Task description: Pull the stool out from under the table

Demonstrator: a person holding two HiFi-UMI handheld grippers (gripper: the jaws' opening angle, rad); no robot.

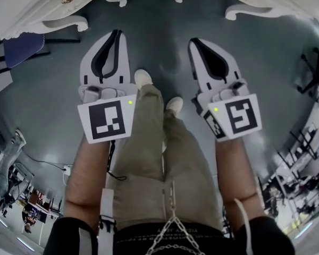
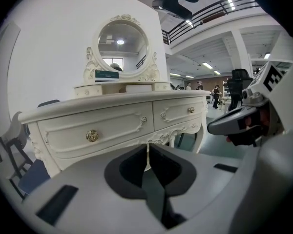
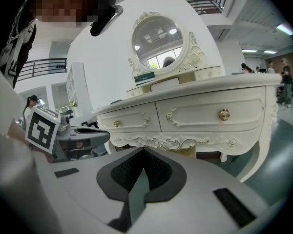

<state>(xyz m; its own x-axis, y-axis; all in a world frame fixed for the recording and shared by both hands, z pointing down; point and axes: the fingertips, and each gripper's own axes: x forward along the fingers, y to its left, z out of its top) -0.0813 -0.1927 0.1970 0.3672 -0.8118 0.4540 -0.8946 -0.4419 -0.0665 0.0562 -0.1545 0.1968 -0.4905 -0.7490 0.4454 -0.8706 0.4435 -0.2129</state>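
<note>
The left gripper (image 1: 117, 33) and the right gripper (image 1: 194, 40) both have their jaws closed on nothing, just in front of the dressing table (image 3: 205, 113). I think the tan shape tucked under the dressing table is the stool (image 3: 193, 152), but I can't be sure. Closed jaws can't grab it. A crooked pull could bang it on the carved legs (image 1: 65, 23). The floor (image 1: 165, 31) is dark grey. A round mirror (image 3: 157, 38) stands on the surface. Past the dressing table is a big bright hall.

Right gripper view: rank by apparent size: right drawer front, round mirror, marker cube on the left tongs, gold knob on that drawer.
1. right drawer front
2. round mirror
3. marker cube, which sits nearer the camera, so its size is flattered
4. gold knob
</note>
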